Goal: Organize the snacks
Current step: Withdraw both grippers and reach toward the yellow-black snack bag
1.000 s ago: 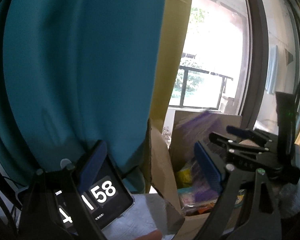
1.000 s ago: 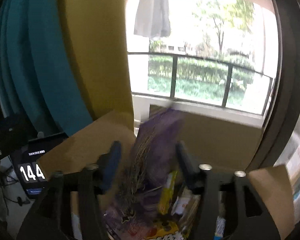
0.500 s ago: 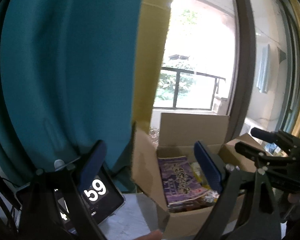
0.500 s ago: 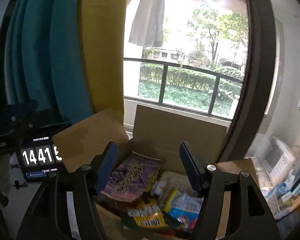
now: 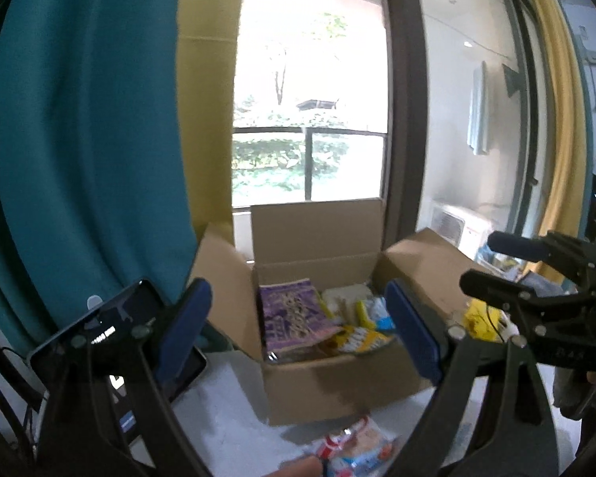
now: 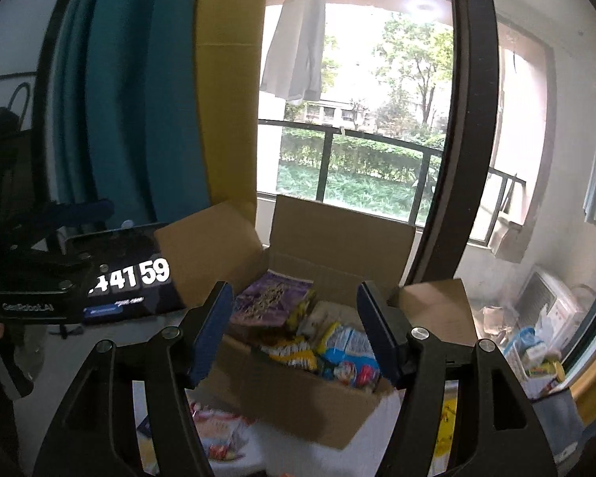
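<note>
The left gripper point(image 5: 298, 330) stands with its blue-padded jaws wide apart and nothing between them, framing an open corrugated cardboard box point(image 5: 337, 385) whose four flaps are folded outward. In the left wrist view, a flat purple snack packet point(image 5: 290, 316) with pale printing leans against the box's far left inner corner; beside it to the right lie a pale bag and a yellow-and-white packet point(image 5: 363, 338), their lettering too blurred to read. In front of the box, on the white surface, sits a crinkly red, white and blue snack pack point(image 5: 357, 447). Left of the box a dark tablet point(image 5: 119, 330) stands against a teal curtain. The right gripper point(image 5: 512, 270) shows past the box's right flap. In the right wrist view, the right gripper point(image 6: 294, 332) is likewise parted, holding nothing, with the box point(image 6: 310, 401) beyond its pads. Inside lie the purple packet point(image 6: 270, 302), a yellow crinkled bag point(image 6: 294, 351) and a glossy blue-and-white pack point(image 6: 347, 351). Left of the box the tablet point(image 6: 131, 282) reads "41 59", and the left gripper's point(image 6: 59, 234) black body bears pale lettering, too blurred to read surely.
</note>
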The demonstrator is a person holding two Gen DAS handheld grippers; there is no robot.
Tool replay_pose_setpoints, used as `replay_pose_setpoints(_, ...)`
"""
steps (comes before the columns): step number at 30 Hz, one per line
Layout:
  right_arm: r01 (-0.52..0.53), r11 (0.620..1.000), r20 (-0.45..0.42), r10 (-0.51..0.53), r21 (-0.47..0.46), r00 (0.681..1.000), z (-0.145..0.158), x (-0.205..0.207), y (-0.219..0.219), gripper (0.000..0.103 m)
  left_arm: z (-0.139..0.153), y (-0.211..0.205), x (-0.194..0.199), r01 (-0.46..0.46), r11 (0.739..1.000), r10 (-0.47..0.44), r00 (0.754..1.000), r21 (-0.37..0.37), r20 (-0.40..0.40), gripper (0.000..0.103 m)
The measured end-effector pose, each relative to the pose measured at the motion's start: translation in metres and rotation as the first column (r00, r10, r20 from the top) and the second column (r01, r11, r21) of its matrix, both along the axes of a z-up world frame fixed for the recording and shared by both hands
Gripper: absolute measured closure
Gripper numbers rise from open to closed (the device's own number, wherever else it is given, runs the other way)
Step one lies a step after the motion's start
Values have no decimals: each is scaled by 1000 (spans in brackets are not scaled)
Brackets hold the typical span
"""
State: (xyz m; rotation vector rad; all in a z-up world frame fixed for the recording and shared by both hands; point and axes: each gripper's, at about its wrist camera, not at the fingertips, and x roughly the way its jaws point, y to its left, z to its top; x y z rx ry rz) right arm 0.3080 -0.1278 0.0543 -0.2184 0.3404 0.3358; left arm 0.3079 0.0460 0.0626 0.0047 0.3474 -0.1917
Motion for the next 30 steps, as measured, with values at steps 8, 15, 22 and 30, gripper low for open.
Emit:
replay_pose_setpoints(8, -2, 1000, -30, 2, -1, 1000, -19, -44, -17, 35, -12, -18, -41, 33, 999, -33, 999, 22, -25, 13)
replay_pose_setpoints(15, 18, 1000, -65, -19, -20, 998, -35, -74, -35, 35, -40, -29, -75, 69, 997, -66, 995, 39, -77, 13)
replay_pose_setpoints(22, 46, 999, -156, -44, 5, 987, -68, -98, -52, 35, -81, -38, -100, 103, 994, -94, 981, 40, -168, 13)
replay_pose_setpoints(30, 85, 996, -257, -74, 30, 964, -109, -118, -63, 35, -132, -44, -117, 135, 991, -130, 947, -4, -294, 13)
